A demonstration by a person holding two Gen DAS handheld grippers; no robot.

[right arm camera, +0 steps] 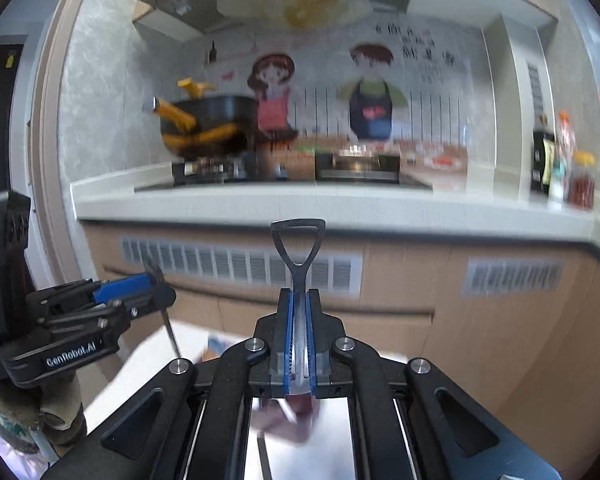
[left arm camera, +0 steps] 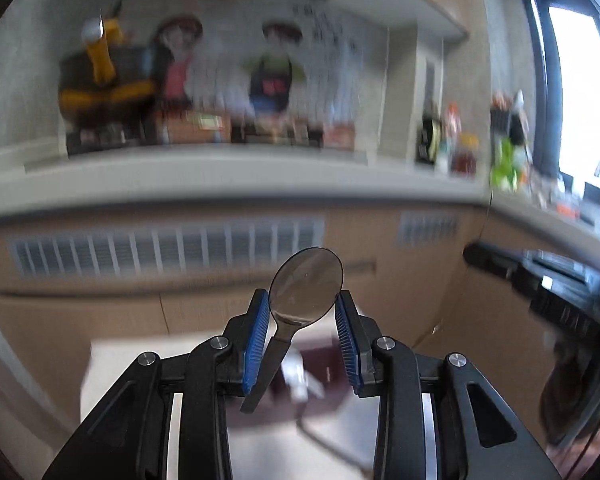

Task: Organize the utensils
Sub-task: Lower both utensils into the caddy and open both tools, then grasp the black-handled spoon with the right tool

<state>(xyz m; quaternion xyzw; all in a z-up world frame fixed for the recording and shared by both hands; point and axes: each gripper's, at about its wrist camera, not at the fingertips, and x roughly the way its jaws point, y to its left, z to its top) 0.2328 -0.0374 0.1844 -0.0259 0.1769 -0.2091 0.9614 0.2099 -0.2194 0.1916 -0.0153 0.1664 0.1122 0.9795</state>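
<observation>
My left gripper [left arm camera: 302, 300] is shut on the bowl of a steel spoon [left arm camera: 306, 286], bowl up between the blue pads, handle hanging down to the lower left. It also shows in the right wrist view [right arm camera: 156, 284] at the left, spoon edge-on. My right gripper [right arm camera: 299, 296] is shut on a steel utensil [right arm camera: 298, 248] with a shovel-style loop handle that sticks up past the pads. Both are held in the air in front of a kitchen counter. The right gripper [left arm camera: 500, 266] shows dark at the right of the left wrist view.
A white counter [right arm camera: 260, 200] runs across with a stove, a black pot with yellow handles [right arm camera: 204, 124] and sauce bottles [right arm camera: 572, 168] at the right. Below are beige cabinets with vents [right arm camera: 236, 264]. A white table [right arm camera: 148, 364] with a dark red object lies blurred below the grippers.
</observation>
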